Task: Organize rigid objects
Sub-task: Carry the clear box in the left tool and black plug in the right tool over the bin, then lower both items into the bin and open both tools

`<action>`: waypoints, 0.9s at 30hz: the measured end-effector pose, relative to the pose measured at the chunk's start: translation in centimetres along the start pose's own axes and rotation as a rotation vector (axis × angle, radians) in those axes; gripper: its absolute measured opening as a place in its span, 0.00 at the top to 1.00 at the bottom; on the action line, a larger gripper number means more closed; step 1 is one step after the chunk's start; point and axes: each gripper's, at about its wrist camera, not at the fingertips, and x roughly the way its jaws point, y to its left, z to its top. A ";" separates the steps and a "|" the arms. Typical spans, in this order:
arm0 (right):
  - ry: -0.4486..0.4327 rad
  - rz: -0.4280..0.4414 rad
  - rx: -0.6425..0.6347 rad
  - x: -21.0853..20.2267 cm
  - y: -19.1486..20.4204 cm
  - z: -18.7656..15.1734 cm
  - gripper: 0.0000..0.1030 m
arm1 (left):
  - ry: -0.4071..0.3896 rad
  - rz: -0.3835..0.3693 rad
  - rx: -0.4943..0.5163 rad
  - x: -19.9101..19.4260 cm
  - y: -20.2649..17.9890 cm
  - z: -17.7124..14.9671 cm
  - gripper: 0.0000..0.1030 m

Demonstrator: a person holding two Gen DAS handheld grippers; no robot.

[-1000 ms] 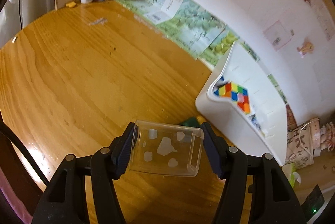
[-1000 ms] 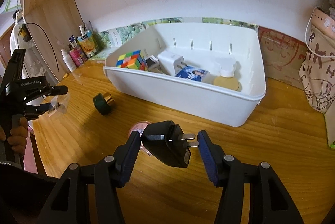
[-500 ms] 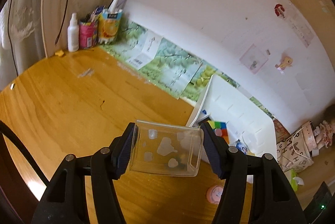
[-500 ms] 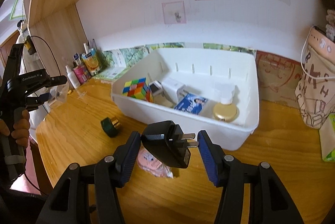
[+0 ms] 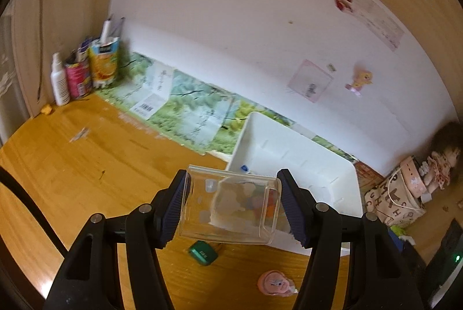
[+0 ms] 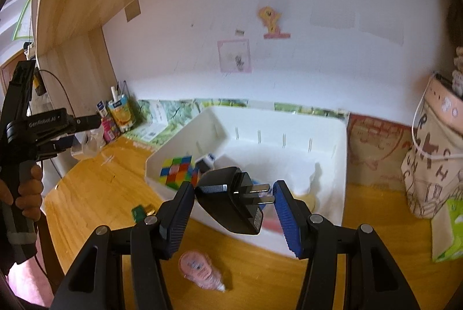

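My left gripper (image 5: 233, 208) is shut on a clear plastic box (image 5: 228, 211) and holds it in the air above the near left corner of the white bin (image 5: 292, 142). It also shows at the left of the right wrist view (image 6: 84, 142). My right gripper (image 6: 233, 211) is shut on a black plug adapter (image 6: 231, 201), raised over the bin's front wall (image 6: 231, 226). Inside the bin lie a colourful puzzle cube (image 6: 176, 172) and other small items.
On the wooden table (image 5: 72, 165) in front of the bin lie a green-and-gold small object (image 5: 202, 250) and a pink tube (image 6: 199, 269). Bottles and cartons (image 5: 84, 72) stand in the far left corner. A patterned bag (image 6: 431, 165) stands right of the bin.
Both grippers have risen and tilted up, each with its object still held. The left one has swung toward the bin; the right one has moved closer over the bin's front.
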 end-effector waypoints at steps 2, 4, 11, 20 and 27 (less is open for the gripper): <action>-0.016 0.002 0.004 0.2 -0.6 0.8 0.45 | -0.002 -0.013 0.015 0.2 -0.8 0.2 0.36; -0.033 0.004 0.013 0.3 -1.2 1.6 0.45 | 0.001 -0.024 0.030 0.5 -1.6 0.4 0.36; -0.078 -0.008 0.021 1.2 -3.0 3.6 0.45 | 0.015 -0.047 0.081 2.0 -4.1 1.0 0.36; -0.081 0.019 0.070 3.3 -4.5 3.6 0.45 | 0.034 -0.075 0.122 4.2 -7.2 0.8 0.36; -0.072 0.054 0.138 5.1 -5.9 3.0 0.45 | 0.079 -0.094 0.128 6.4 -9.0 0.5 0.36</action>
